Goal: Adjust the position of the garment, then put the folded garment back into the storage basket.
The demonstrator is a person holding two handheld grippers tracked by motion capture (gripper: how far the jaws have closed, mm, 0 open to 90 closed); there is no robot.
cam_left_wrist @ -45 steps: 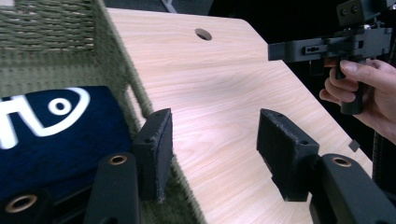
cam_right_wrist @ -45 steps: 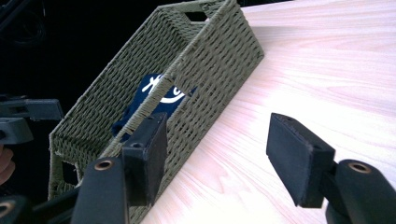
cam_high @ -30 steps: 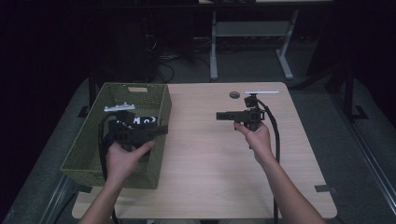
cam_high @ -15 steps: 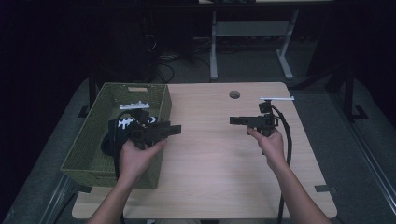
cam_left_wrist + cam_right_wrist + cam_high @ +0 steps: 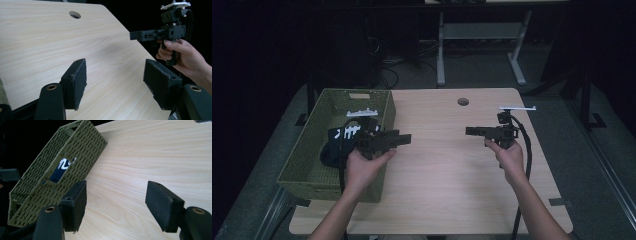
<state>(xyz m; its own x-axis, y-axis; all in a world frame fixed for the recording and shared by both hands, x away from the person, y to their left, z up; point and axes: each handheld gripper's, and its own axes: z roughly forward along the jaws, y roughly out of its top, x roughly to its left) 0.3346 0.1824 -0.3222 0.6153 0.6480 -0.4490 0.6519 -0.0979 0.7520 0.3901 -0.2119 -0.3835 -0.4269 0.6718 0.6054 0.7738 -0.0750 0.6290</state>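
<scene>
Green basket (image 5: 307, 150), left gripper (image 5: 404, 138) shifted right beyond it, both grippers gaping, empty

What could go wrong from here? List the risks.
1. The left gripper hangs open right beside the green basket, so it may knock the wall.
2. The dark cloth lies bunched in the basket; a grip might catch only a fold.
3. The right gripper faces the left one, so they could collide.

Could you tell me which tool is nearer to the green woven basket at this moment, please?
Left. The left tool sits beside the green woven basket, its hand over the near right rim. The right tool is well off across the bare table, pointing toward the basket.
</scene>
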